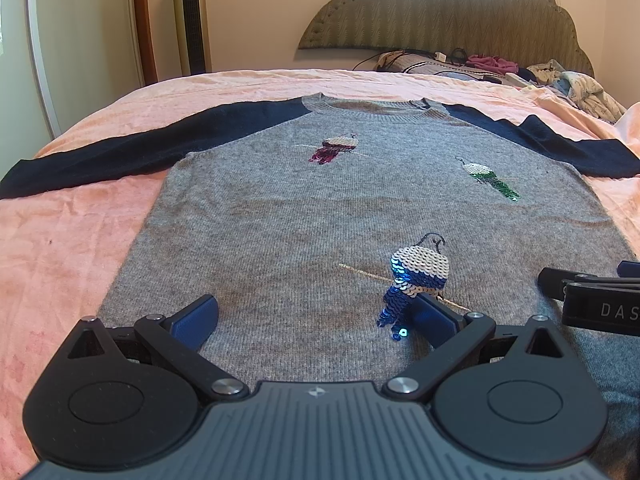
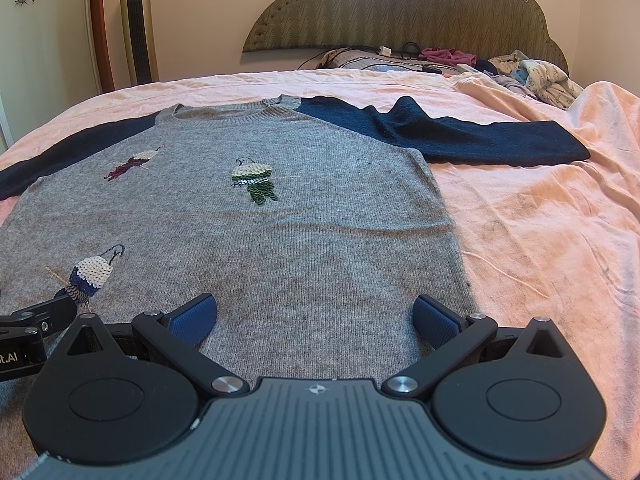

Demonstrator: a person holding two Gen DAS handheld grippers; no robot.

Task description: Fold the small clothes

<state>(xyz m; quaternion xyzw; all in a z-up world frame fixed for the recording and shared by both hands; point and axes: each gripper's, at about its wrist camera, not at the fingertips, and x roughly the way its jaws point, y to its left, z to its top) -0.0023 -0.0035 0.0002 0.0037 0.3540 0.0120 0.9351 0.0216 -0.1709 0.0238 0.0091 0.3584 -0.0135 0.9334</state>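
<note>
A small grey sweater [image 1: 280,208] with navy sleeves and three sequin birds lies flat, front up, on the pink bed; it also shows in the right wrist view [image 2: 280,240]. Its left sleeve [image 1: 100,148] and right sleeve [image 2: 480,140] are spread out sideways. My left gripper [image 1: 316,316] is open and empty, low over the sweater's lower part beside the blue bird [image 1: 416,280]. My right gripper [image 2: 316,316] is open and empty, low over the lower right part near the side edge. Each gripper shows at the edge of the other's view.
The pink bedsheet [image 2: 540,240] lies rumpled to the right. A pile of clothes, a pillow and cables [image 2: 500,66] sit by the padded headboard [image 1: 440,12]. A tower fan [image 1: 192,16] stands by the wall at the far left.
</note>
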